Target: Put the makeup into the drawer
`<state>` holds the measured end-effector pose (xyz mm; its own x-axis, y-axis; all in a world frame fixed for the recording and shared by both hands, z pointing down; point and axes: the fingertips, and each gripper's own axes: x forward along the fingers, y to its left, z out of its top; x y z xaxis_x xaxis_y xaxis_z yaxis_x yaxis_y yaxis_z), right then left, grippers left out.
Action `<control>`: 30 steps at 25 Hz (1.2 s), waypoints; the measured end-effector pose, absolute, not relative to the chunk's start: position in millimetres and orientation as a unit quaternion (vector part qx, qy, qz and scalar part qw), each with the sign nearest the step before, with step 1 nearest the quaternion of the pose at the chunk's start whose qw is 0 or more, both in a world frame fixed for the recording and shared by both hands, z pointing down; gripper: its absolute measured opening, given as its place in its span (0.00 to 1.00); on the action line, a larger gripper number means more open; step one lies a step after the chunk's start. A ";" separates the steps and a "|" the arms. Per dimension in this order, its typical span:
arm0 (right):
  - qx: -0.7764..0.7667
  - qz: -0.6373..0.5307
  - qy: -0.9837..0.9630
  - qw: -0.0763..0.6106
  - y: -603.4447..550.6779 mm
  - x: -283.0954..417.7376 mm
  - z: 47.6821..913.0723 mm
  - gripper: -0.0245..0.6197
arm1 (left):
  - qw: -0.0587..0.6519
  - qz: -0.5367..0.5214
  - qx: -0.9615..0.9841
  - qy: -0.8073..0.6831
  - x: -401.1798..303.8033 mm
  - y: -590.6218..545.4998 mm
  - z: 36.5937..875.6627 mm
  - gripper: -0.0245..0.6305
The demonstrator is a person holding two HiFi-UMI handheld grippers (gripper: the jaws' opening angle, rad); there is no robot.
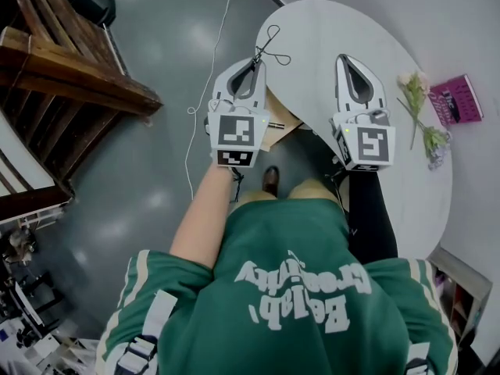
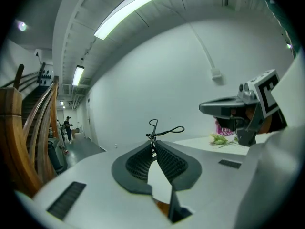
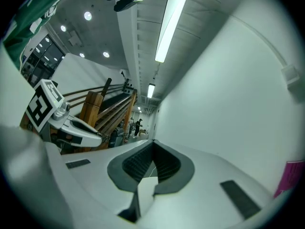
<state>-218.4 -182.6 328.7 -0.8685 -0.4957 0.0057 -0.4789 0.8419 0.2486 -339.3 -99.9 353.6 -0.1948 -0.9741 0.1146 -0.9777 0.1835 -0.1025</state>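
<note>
We hold an eyelash curler (image 1: 270, 44) clamped in the left gripper (image 1: 259, 61) over the table (image 1: 328, 22) edge, while the right gripper (image 1: 346, 59) is closed and empty; the curler is not yet in a drawer, and we see none.

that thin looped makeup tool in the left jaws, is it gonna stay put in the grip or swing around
Probably light: the eyelash curler is only thin wire loops. It looks stiff, jutting out past the left gripper without sagging. It is pinched only at one narrow end between the shut jaws, so it may pivot or slip if knocked.
</note>
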 end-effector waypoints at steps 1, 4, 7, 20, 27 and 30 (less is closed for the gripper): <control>0.254 -0.119 -0.959 0.040 -182.4 -220.6 330.8 0.05 | 0.023 0.088 0.634 -0.768 -341.2 -99.0 368.8 0.10; 0.250 -0.118 -0.960 0.049 -180.7 -224.3 338.4 0.05 | 0.074 0.121 0.631 -0.762 -344.9 -94.7 428.5 0.10; 0.251 -0.116 -0.959 0.057 -180.7 -223.4 346.5 0.05 | 0.138 0.152 0.626 -0.752 -345.1 -85.2 496.2 0.10; 0.269 -0.106 -0.954 0.073 -184.8 -214.5 360.9 0.05 | 0.362 0.221 0.614 -0.666 -304.8 -29.0 682.7 0.10; 0.275 -0.106 -0.952 0.076 -185.5 -211.6 361.8 0.05 | 0.403 0.264 0.598 -0.641 -297.2 -9.1 714.9 0.10; 0.278 -0.106 -0.952 0.077 -185.0 -210.4 362.2 0.05 | 0.400 0.266 0.597 -0.642 -300.0 -9.6 716.4 0.10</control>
<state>-210.4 -185.0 362.2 -0.8336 -0.5454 0.0871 -0.5129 0.8229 0.2445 -300.0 -9.6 716.4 0.0334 -0.5541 0.8318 -0.9799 0.1456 0.1364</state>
